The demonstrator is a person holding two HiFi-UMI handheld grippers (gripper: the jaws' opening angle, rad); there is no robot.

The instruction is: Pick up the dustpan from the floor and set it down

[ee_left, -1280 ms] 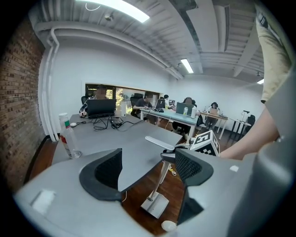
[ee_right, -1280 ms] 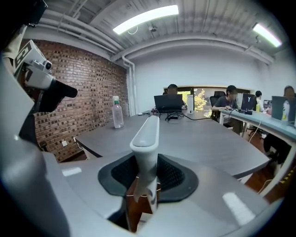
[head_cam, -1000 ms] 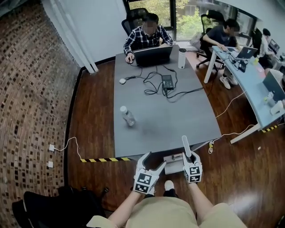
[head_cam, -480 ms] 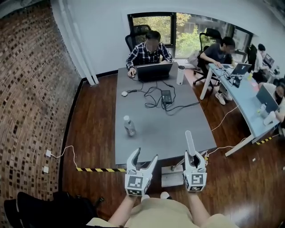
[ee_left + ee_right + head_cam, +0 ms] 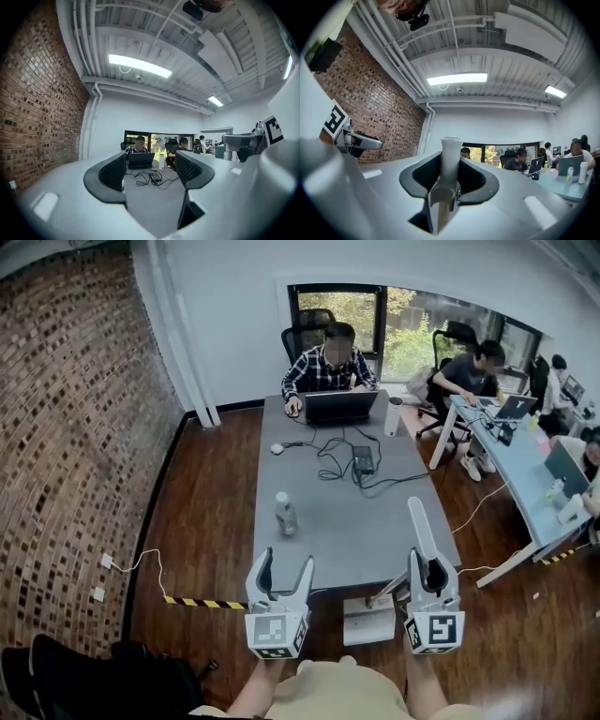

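Between R gripper (image 5: 450, 169) jaws: dustpan (image 5: 451, 149), handle clamped upright; pan hangs below jaws, just above floor (image 5: 206, 521) by my read. L gripper (image 5: 150, 169): jaws wide, nothing between. Pickup looks done; set-down prob. pending.

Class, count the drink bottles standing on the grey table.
2: a clear plastic bottle near the middle of the grey table, and a white flask right of the laptop at its far end.

the dustpan (image 5: 418, 526) is looking like smooth matt grey plastic, the floor (image 5: 211, 512) is showing glossy dark wood, and the wall (image 5: 75, 427) is showing rough brick.
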